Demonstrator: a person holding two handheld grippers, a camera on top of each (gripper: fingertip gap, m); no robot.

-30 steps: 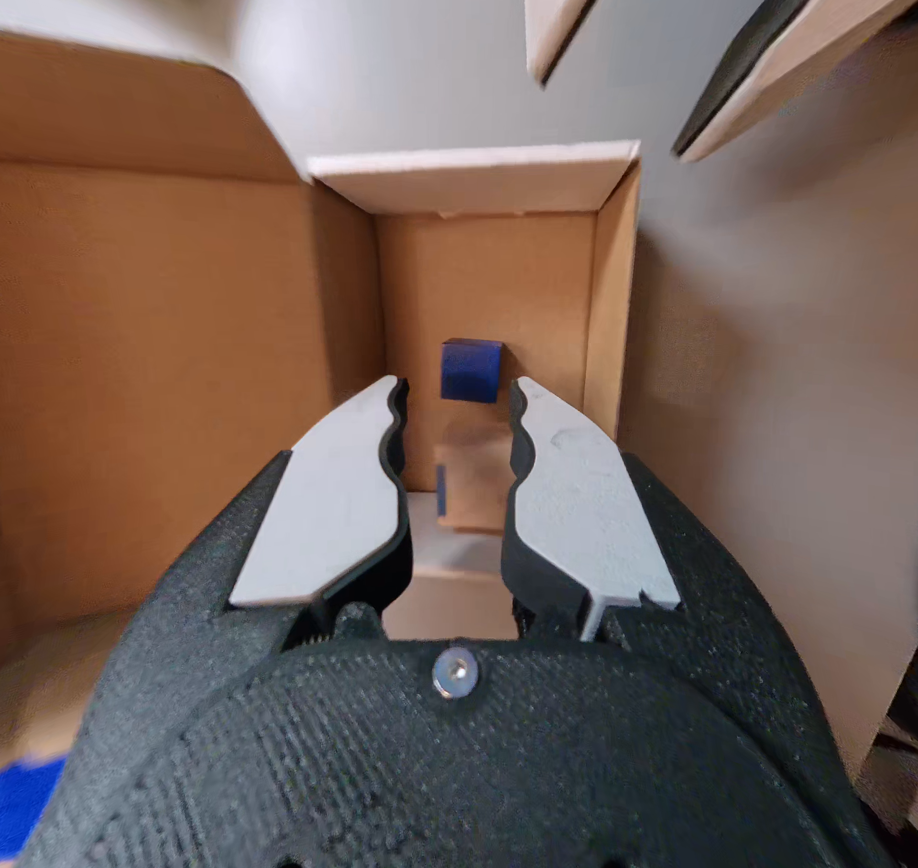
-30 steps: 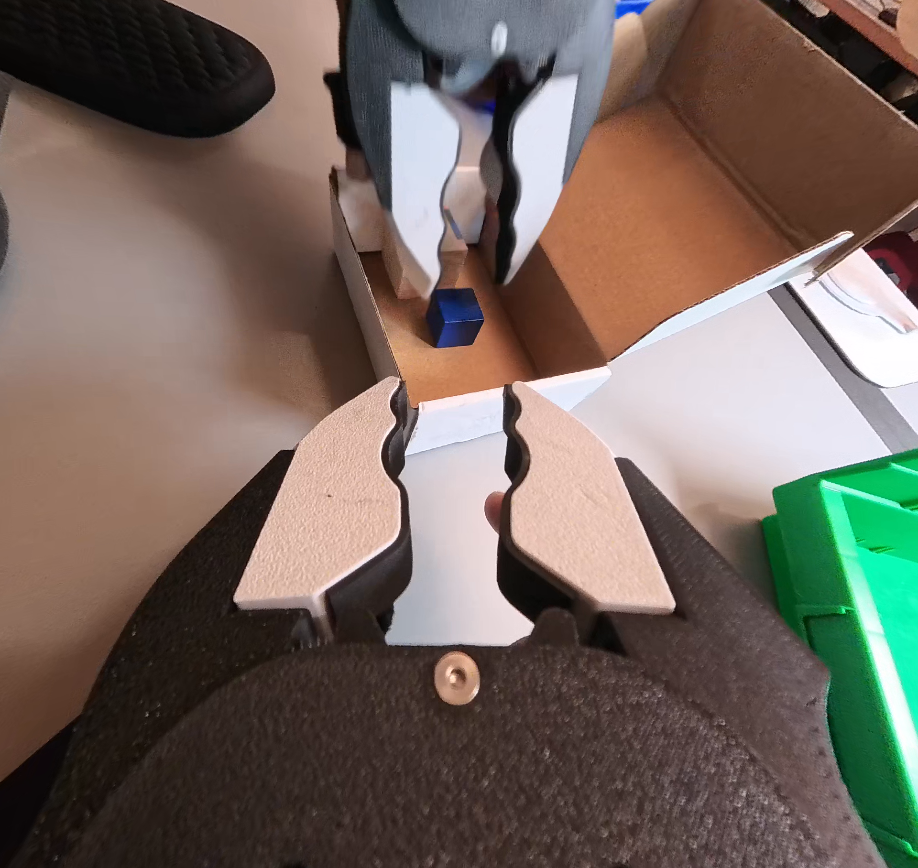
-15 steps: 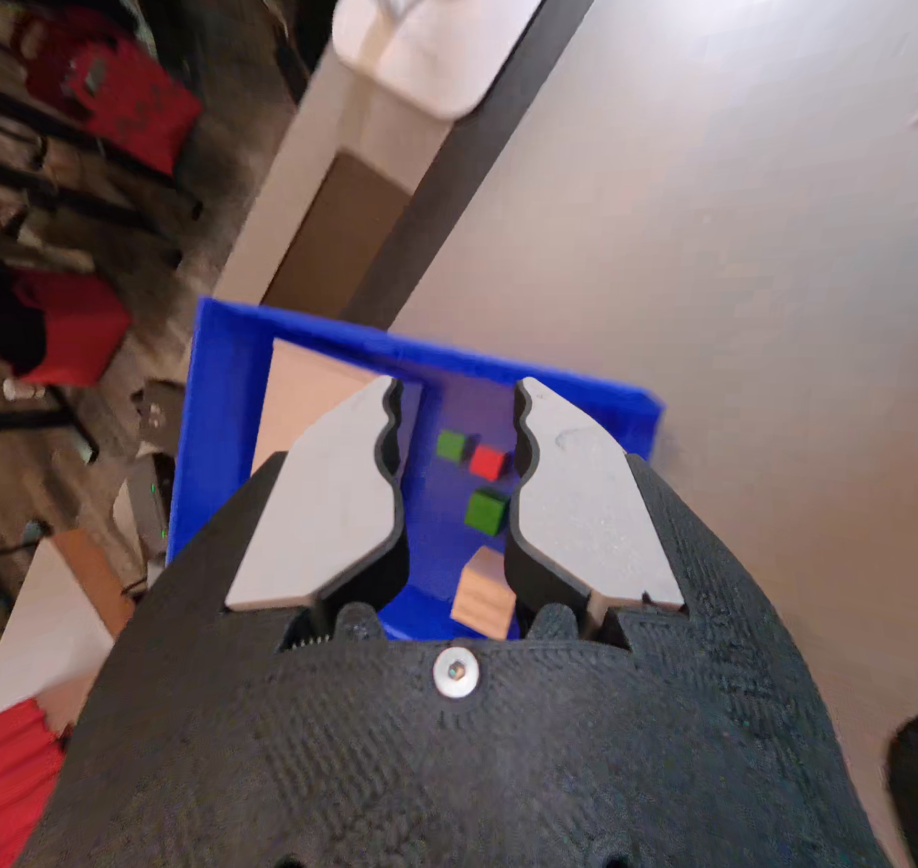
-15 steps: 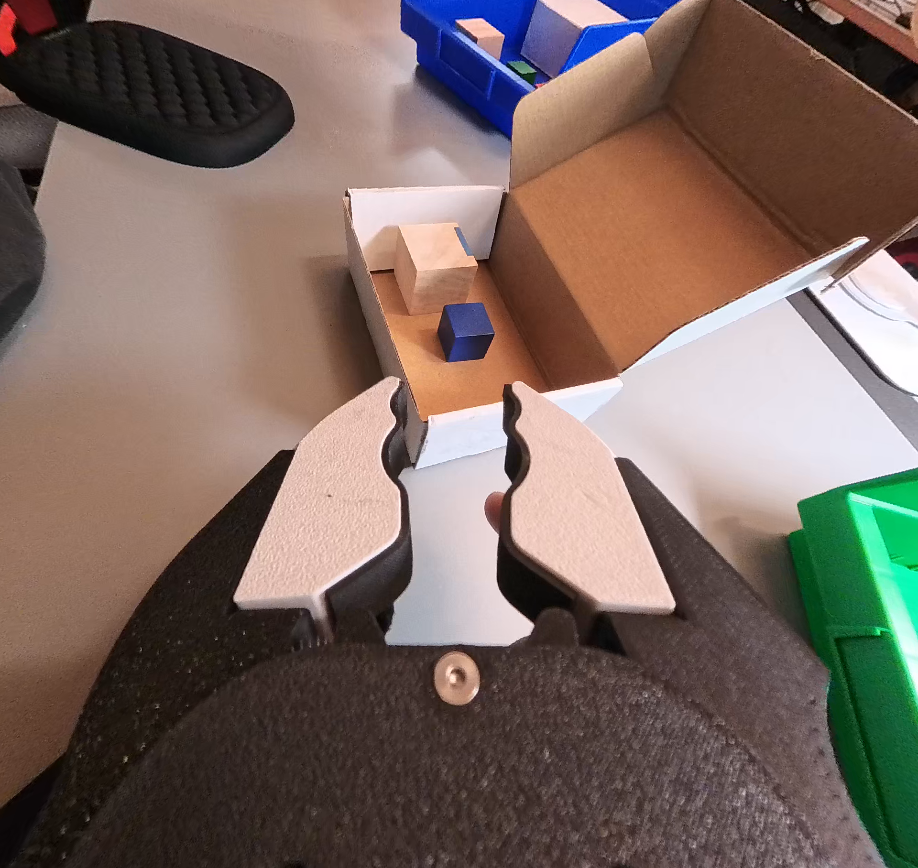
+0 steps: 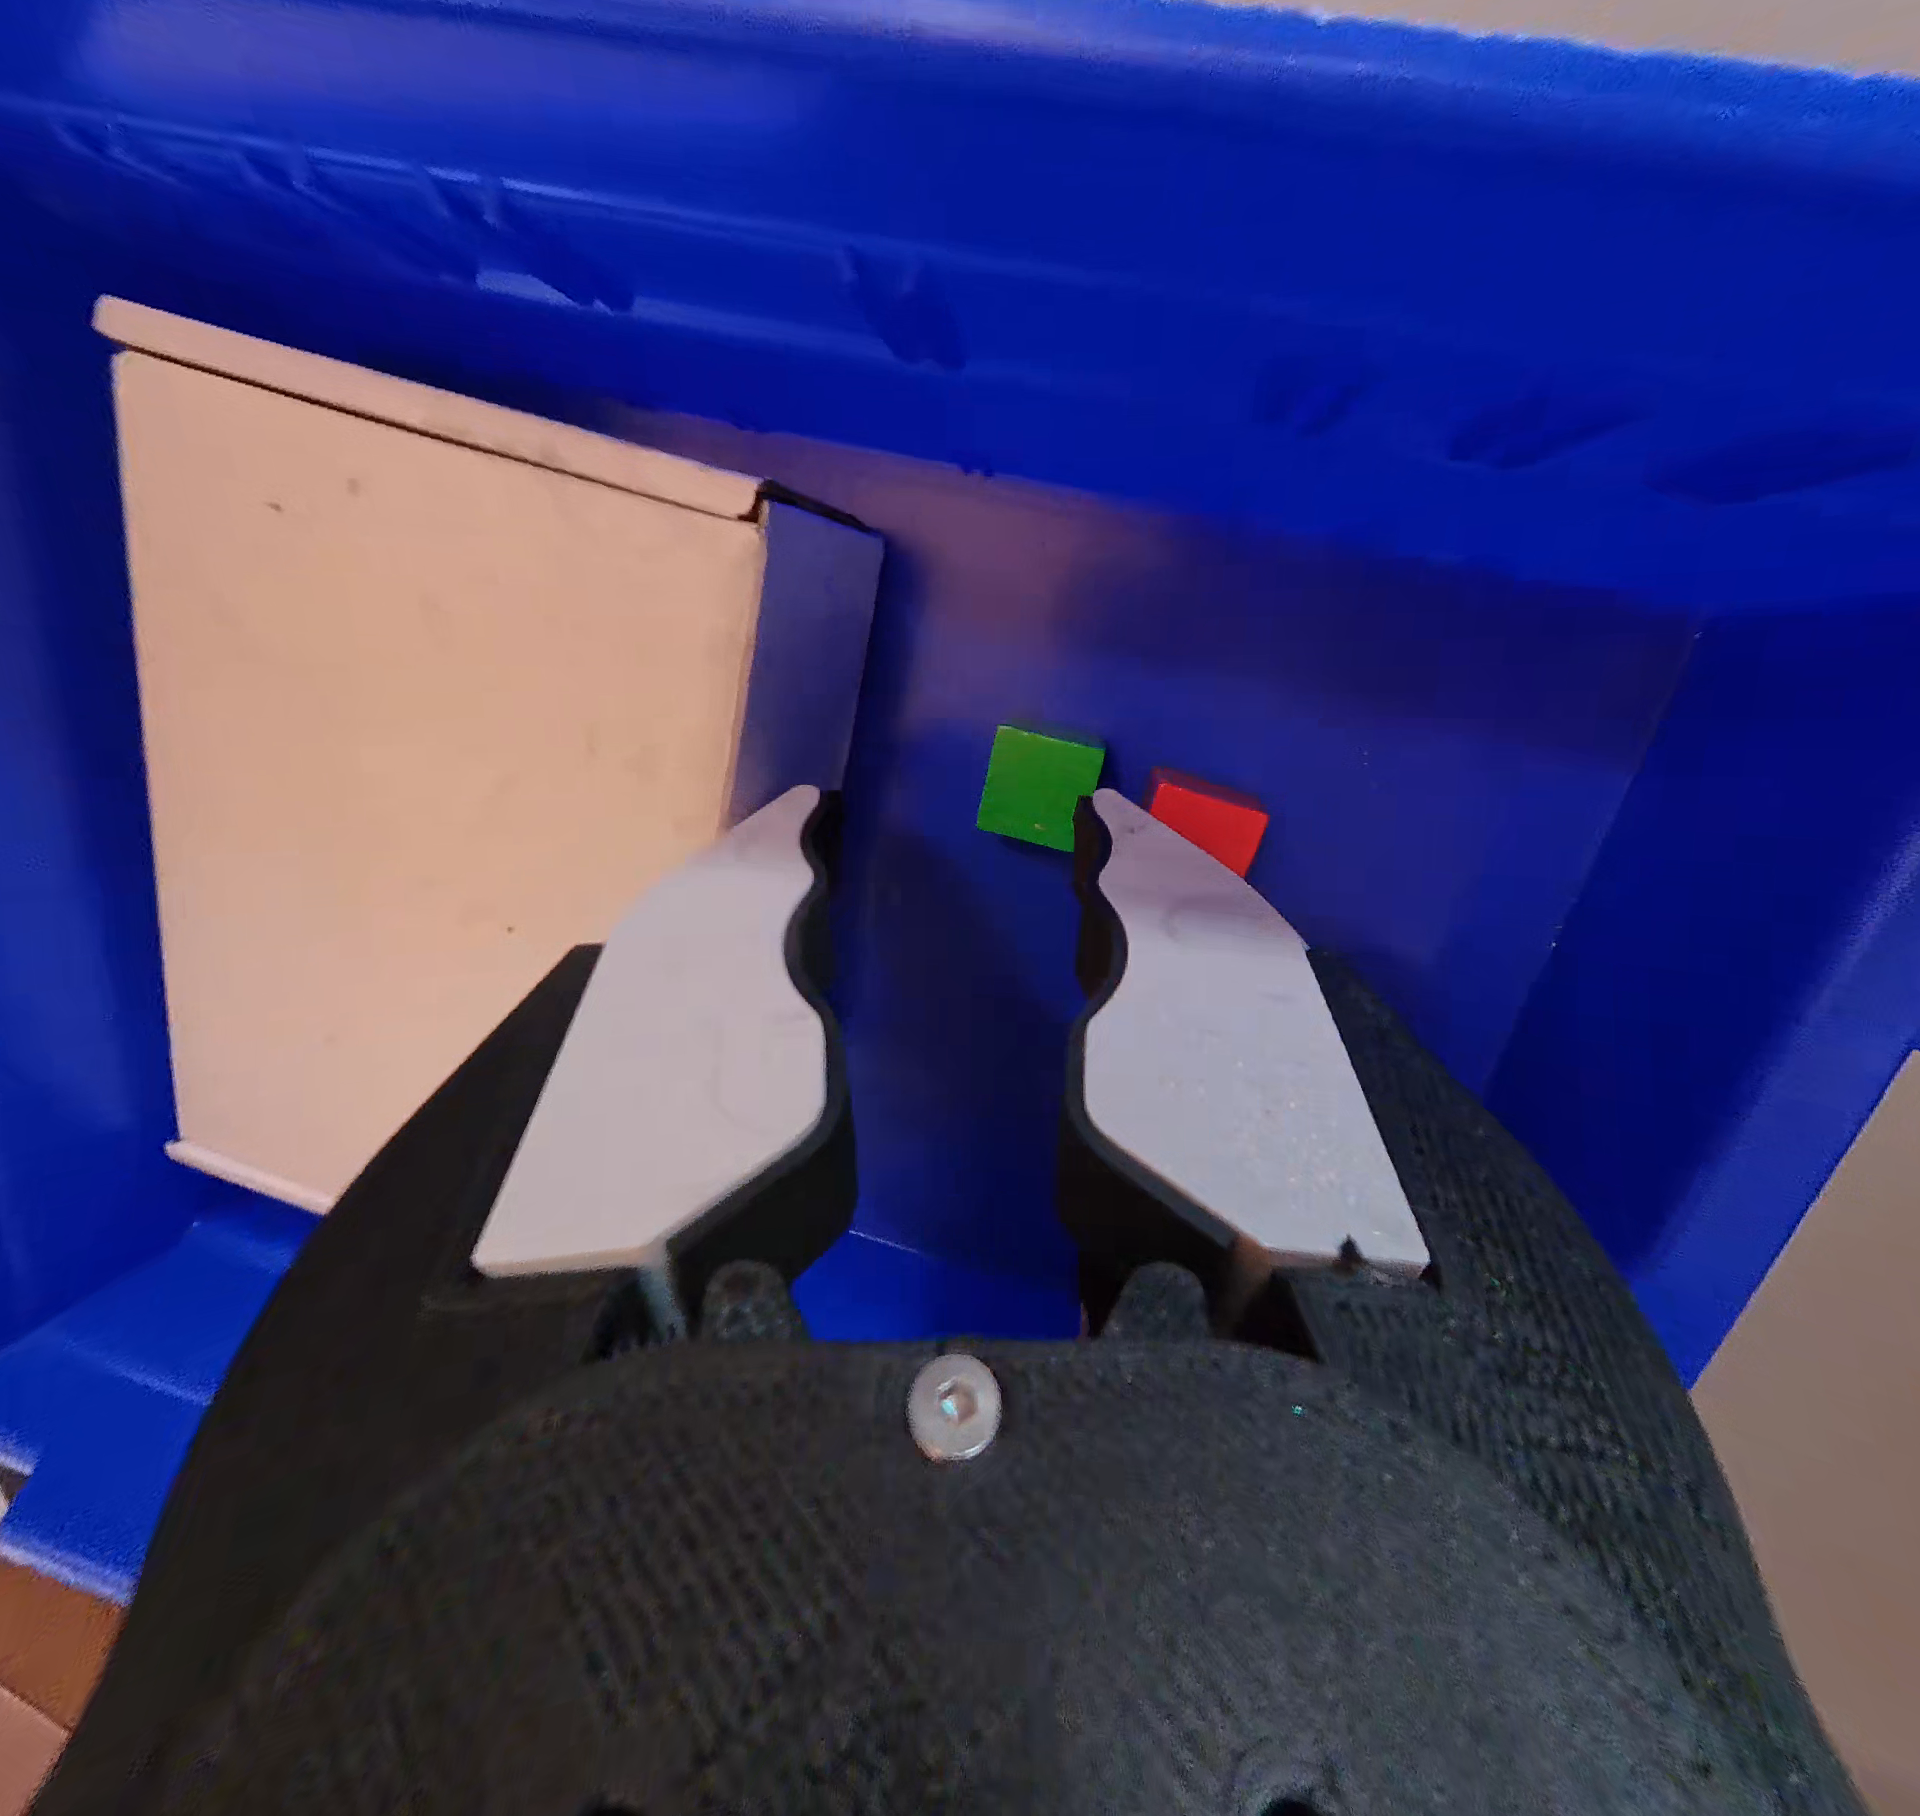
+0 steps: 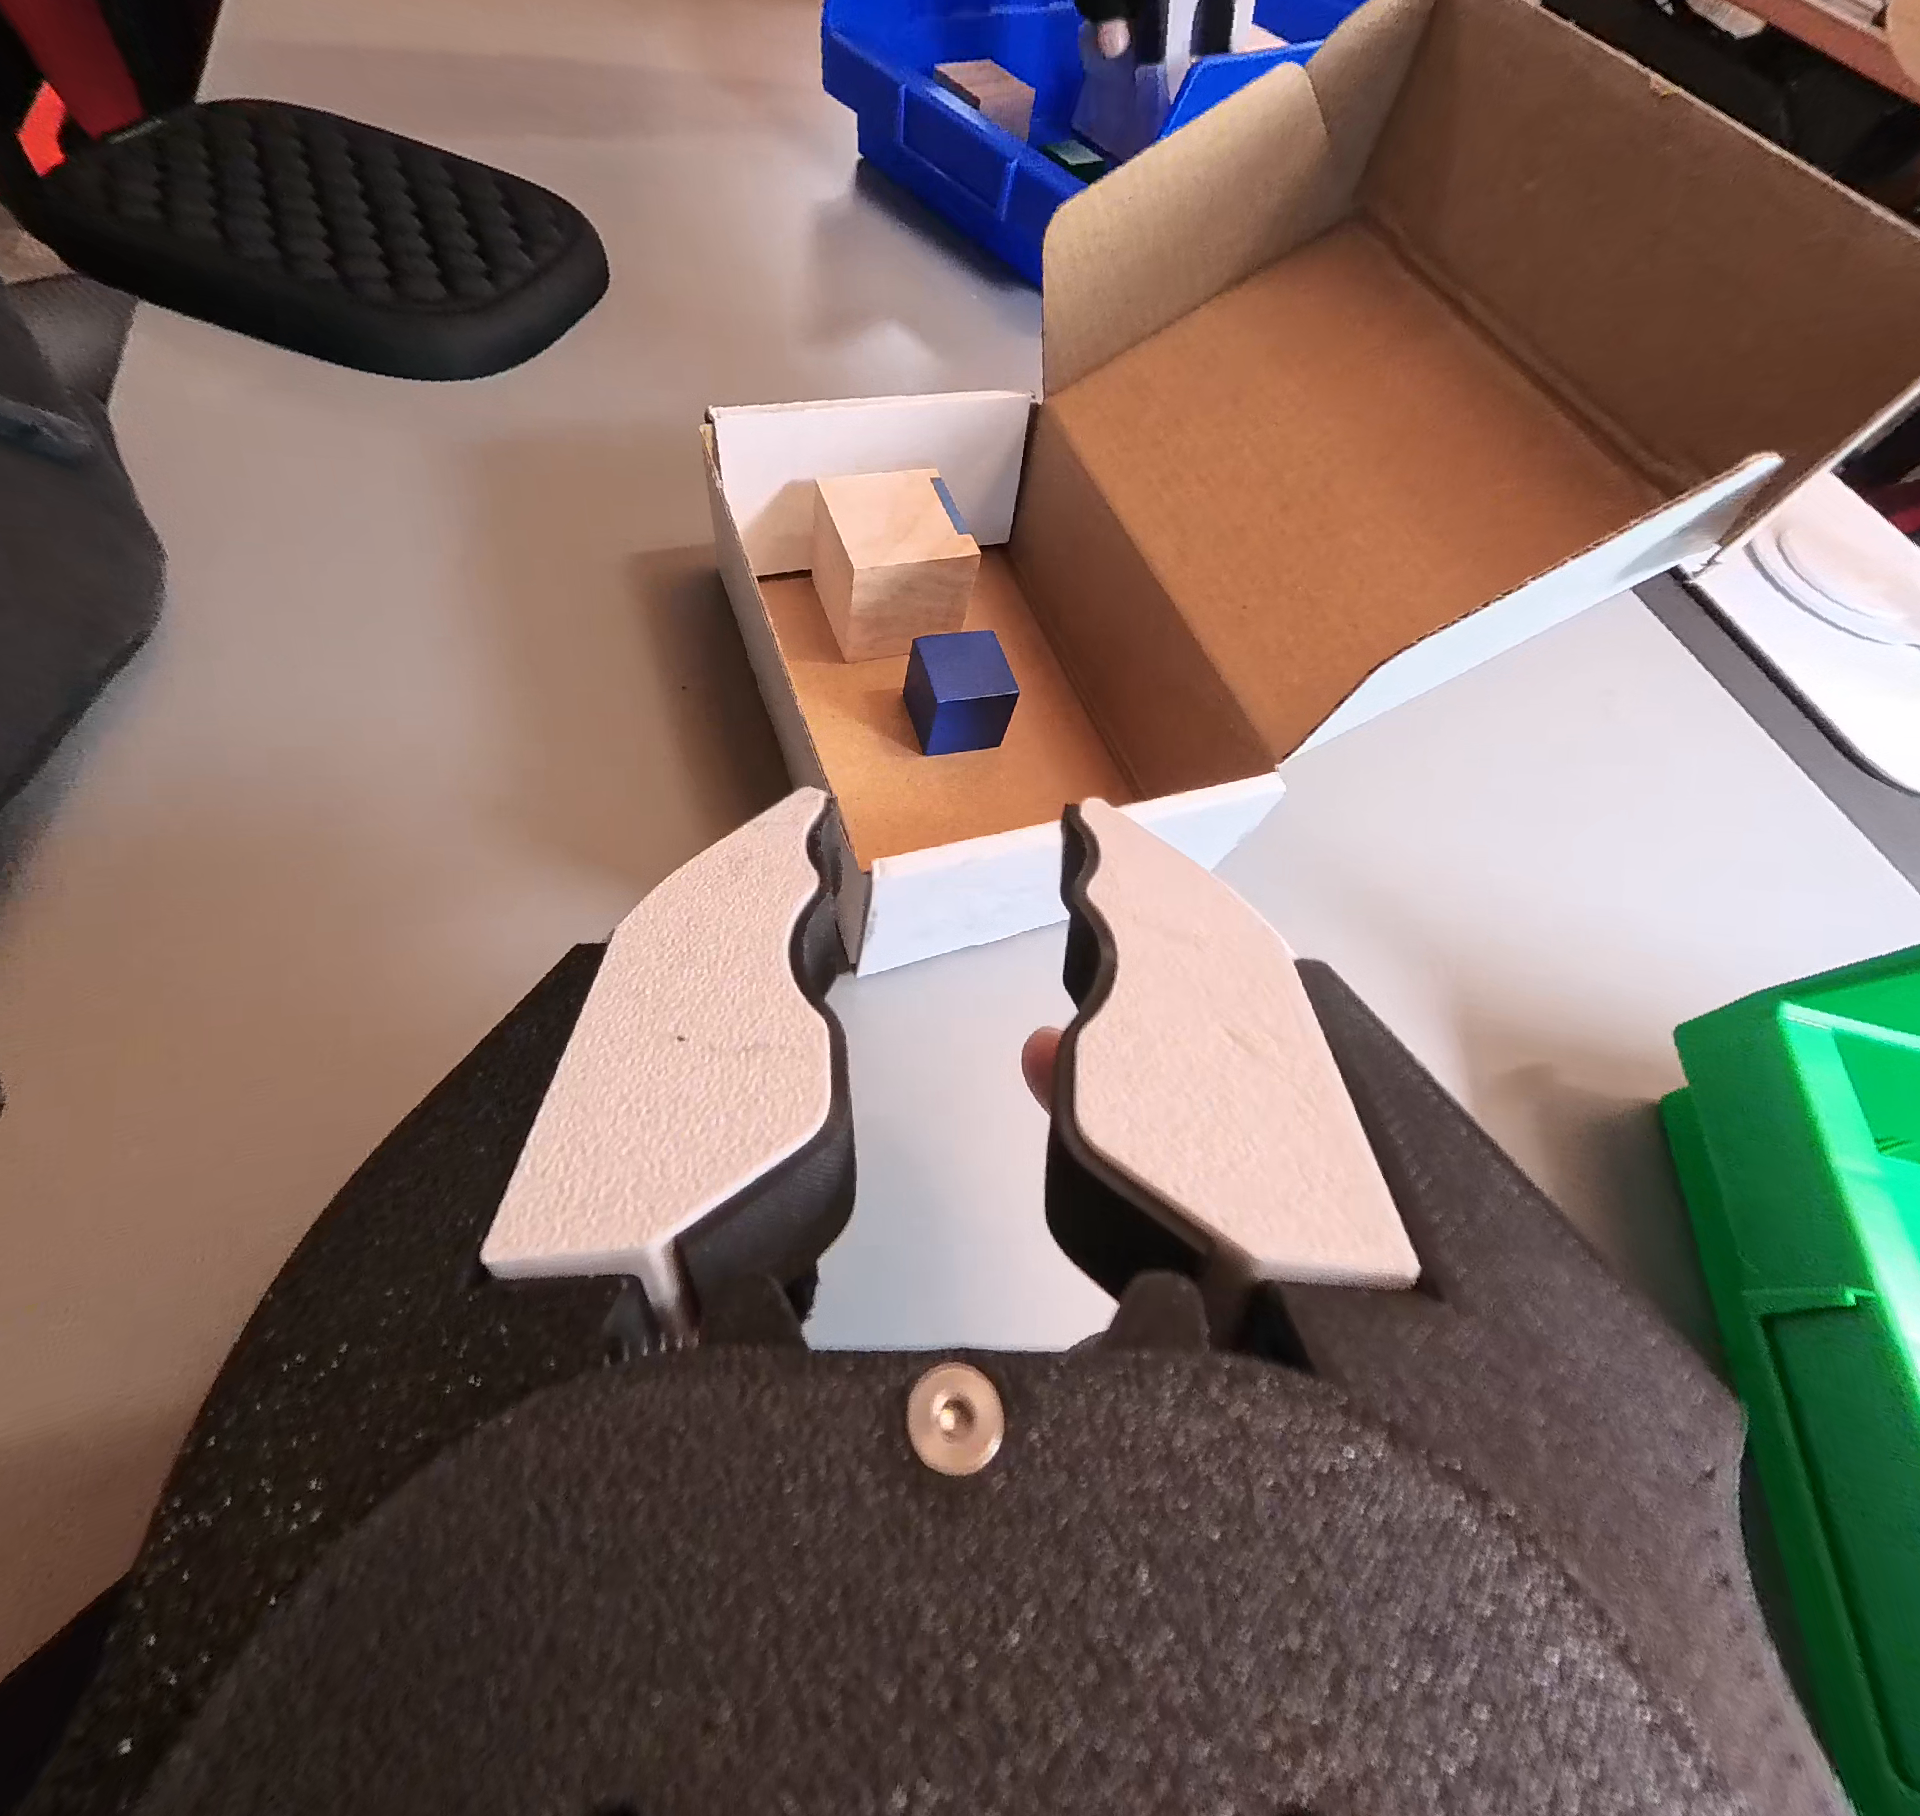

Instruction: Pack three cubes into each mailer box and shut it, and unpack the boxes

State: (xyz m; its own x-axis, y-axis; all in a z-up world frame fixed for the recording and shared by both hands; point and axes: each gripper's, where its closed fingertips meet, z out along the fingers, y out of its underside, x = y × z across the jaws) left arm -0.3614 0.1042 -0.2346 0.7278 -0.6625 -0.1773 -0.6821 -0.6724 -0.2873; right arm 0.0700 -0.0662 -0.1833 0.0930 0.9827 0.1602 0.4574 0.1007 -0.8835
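Both jaw pairs are held apart, empty: the left gripper (image 5: 951, 805) over glossy cubes at twelve o'clock, the right gripper (image 6: 945, 816) before the corrugated mailer box (image 6: 966, 893).

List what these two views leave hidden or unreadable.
- Left wrist view: red cube partly covered by the left gripper finger; bin floor beneath the gripper body hidden.
- Left wrist view: white box in the blue bin is shut, contents unseen.
- Right wrist view: blue piece behind the wooden cube, mostly hidden.
- Right wrist view: left gripper far off, blurred.
- Right wrist view: green bin cut by the edge.
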